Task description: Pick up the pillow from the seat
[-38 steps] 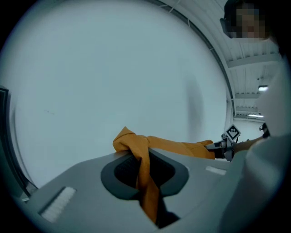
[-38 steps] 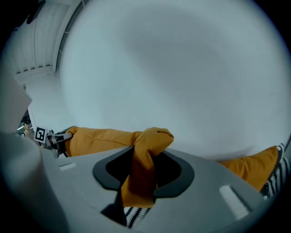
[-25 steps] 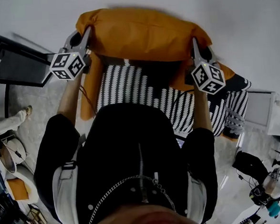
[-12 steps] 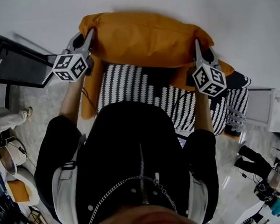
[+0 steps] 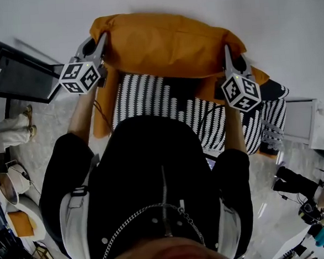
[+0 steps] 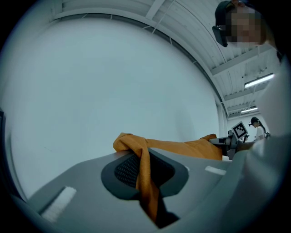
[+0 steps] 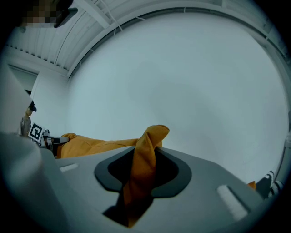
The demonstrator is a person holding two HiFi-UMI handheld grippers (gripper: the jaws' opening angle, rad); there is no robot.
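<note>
Plainly the striped seat (image 5: 149, 102) is the reference. The orange pillow (image 5: 164, 43) hangs across the seat's far edge with its long axis running side to side, one end at each hand. The left gripper (image 5: 97, 46) stands over the seat's left side and the right gripper (image 5: 227, 58) over its right side. Both point level and away from the person, so neither is nearer and the load is shared. Each pair of jaws is pinched tight on a twisted corner of the pillow's cover, with fabric bunched between the pads. To come clear, the pillow probably needs to travel up and off the seat with both ends even. The pillow's bulk hides its own underside and the back part of the seat, so I cannot tell whether it clears the seat. More orange material (image 5: 101, 111) shows at the seat's sides; what it is I cannot make out.
</note>
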